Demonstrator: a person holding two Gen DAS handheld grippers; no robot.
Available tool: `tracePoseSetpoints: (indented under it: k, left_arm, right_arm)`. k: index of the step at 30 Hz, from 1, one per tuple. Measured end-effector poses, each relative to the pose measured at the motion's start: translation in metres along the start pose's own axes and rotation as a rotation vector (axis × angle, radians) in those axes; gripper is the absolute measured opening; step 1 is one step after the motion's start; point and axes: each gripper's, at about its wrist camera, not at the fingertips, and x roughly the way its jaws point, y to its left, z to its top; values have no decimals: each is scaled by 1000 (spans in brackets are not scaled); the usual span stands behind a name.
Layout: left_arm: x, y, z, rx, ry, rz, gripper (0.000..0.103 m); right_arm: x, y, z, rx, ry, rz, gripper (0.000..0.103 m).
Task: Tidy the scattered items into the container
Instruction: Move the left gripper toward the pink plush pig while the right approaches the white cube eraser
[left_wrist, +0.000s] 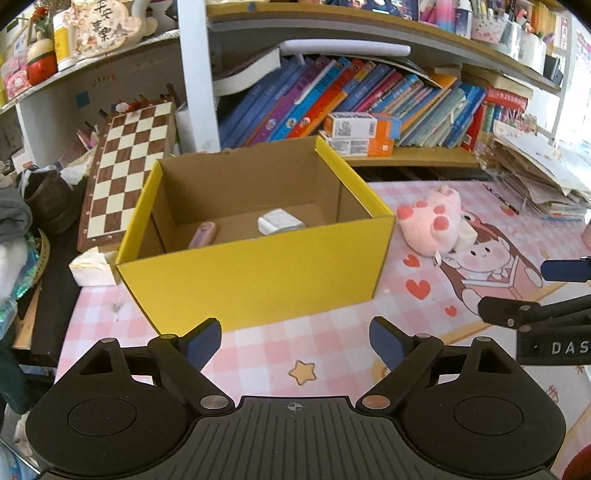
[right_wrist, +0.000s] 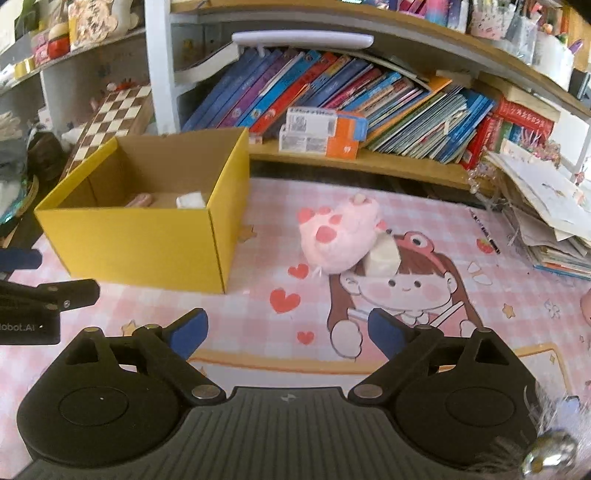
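An open yellow cardboard box (left_wrist: 258, 273) (right_wrist: 140, 247) stands on the pink checked mat. Inside it lie a small pink item (left_wrist: 203, 233) (right_wrist: 139, 200) and a white packet (left_wrist: 279, 220) (right_wrist: 190, 200). A pink plush paw (left_wrist: 430, 221) (right_wrist: 338, 236) lies on the mat to the right of the box, resting against a white tissue pack (right_wrist: 382, 256). My left gripper (left_wrist: 295, 341) is open and empty, just in front of the box. My right gripper (right_wrist: 286, 332) is open and empty, nearer than the plush. The right gripper's fingers (left_wrist: 565, 269) show at the left wrist view's right edge.
A chessboard (left_wrist: 127, 173) leans left of the box, with a crumpled white paper (left_wrist: 92, 267) below it. A shelf of books (right_wrist: 351, 96) runs behind. A paper stack (right_wrist: 546, 221) sits at the right. A pen (right_wrist: 484, 229) lies beside it.
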Motion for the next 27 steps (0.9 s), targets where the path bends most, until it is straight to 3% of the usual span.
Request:
tracePoseSetpoints:
  k: [21,27]
  left_arm:
    - [12,-44,-7,-14,95,10,90]
    - [17,-61,-6,-13,108,11,97]
  right_arm:
    - [12,-39,-14,5,58,44,96]
    - [17,-53,-16,-8,75,58,98]
